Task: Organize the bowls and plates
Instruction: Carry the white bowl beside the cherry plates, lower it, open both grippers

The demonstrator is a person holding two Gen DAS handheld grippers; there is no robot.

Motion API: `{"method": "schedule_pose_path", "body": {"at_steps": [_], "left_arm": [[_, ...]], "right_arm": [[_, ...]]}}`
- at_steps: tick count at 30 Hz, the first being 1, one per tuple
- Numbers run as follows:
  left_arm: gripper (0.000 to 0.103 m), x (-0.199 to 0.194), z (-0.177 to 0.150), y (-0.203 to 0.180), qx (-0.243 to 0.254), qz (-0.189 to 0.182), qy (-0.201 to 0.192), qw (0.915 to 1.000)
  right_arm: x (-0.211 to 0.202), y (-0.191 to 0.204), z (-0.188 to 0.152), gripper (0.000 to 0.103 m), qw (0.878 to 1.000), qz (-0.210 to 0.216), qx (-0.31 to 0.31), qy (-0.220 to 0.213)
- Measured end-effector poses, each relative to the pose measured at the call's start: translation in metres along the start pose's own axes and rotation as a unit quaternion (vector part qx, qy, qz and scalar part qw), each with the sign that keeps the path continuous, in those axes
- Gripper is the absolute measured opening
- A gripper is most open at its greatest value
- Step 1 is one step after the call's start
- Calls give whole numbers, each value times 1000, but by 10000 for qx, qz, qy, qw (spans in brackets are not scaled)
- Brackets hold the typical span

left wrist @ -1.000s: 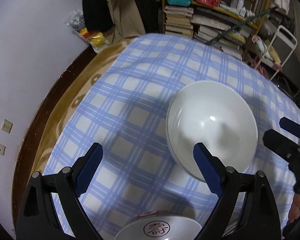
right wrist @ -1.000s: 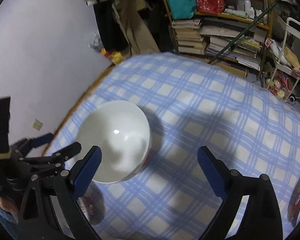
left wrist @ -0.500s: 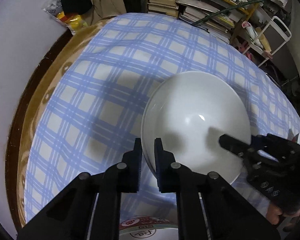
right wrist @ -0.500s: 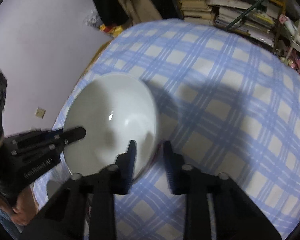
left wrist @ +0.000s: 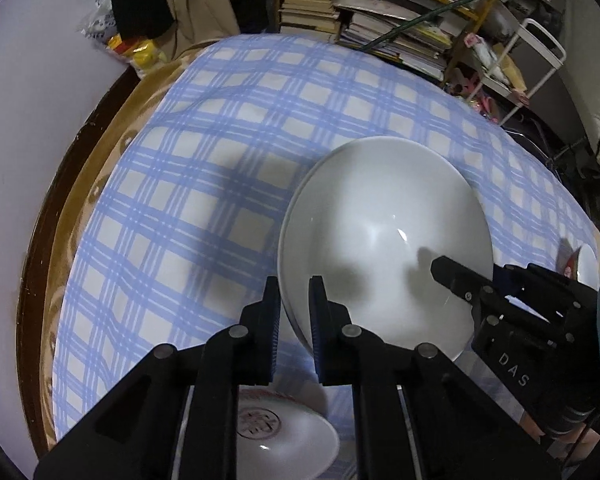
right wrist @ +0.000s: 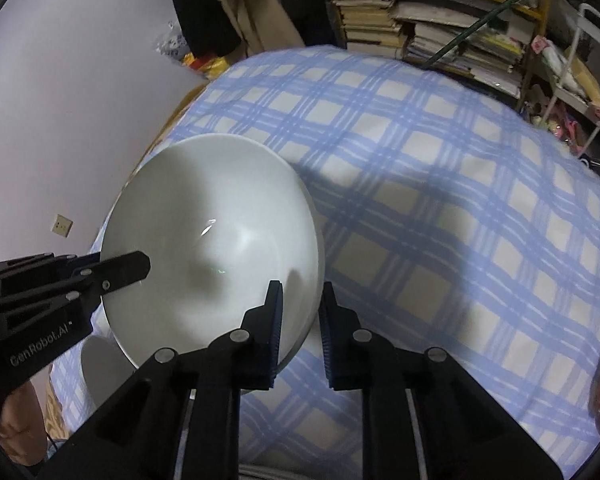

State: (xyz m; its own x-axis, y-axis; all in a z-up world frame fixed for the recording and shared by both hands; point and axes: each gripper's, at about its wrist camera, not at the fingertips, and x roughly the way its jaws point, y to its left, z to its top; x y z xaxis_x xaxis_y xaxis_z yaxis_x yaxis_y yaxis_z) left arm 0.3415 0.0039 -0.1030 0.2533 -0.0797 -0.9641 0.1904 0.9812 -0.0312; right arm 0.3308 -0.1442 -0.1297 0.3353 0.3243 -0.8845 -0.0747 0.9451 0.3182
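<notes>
Bowl (left wrist: 384,240), large, white, glazed: over the checked bench (left wrist: 220,140), rim pinched on opposite sides. Likely heavy, stiff, slippery, breakable; best taken at the rim. Left gripper (left wrist: 294,304) and right gripper (right wrist: 300,308), fingers just closed on that rim.

White letters "DAS" stand on the black body of the right tongs (left wrist: 452,276), read in the left wrist view at its lower right side. In the right wrist view, the black body of the left tongs (right wrist: 136,266) carries pale lettering that reads "GenRobot.AI", near the lower left edge. At the bottom of the left wrist view, a shallow white dish with a red ring (left wrist: 288,440) bears a round red seal with a Chinese character in its middle; the character is too small and blurred to read surely. The spines of the stacked books (left wrist: 308,4) show no legible titles.
</notes>
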Motion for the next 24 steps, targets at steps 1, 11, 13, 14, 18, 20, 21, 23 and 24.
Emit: {"method": "schedule_pose_path", "body": {"at_steps": [1,11,13,14,18,20,21,23,24], "left_arm": [[13,-3,-2,-4,42,-10,-24,10000],[14,-20,-27,-35,164,-208,-69,9996],[14,-17,-32,-40,205,-180,-35,9996],[14,-16,-35,-42,209,-166,0,9996],[14,-4,-46,-46,194,-188,175,9995],[14,1,-50,-47,186,-163,246,9994],[14,5,-52,-47,169,-140,289,9993],[14,11,-54,-45,121,-113,348,9993],[14,15,-54,-43,65,-125,385,9992]], "right_arm": [[-7,-2,-2,19,10000,-15,27,-53],[-41,-17,-31,19,9997,-141,46,-202],[-41,-22,-38,19,9997,-166,44,-174],[-41,-23,-41,19,9997,-157,68,-151],[-37,-28,-56,19,9998,-190,75,-40],[-32,-30,-60,19,9998,-170,100,30],[-28,-31,-64,19,9998,-139,124,95],[-23,-33,-67,19,9998,-105,156,108],[-21,-32,-68,19,9998,-106,154,96]]}}
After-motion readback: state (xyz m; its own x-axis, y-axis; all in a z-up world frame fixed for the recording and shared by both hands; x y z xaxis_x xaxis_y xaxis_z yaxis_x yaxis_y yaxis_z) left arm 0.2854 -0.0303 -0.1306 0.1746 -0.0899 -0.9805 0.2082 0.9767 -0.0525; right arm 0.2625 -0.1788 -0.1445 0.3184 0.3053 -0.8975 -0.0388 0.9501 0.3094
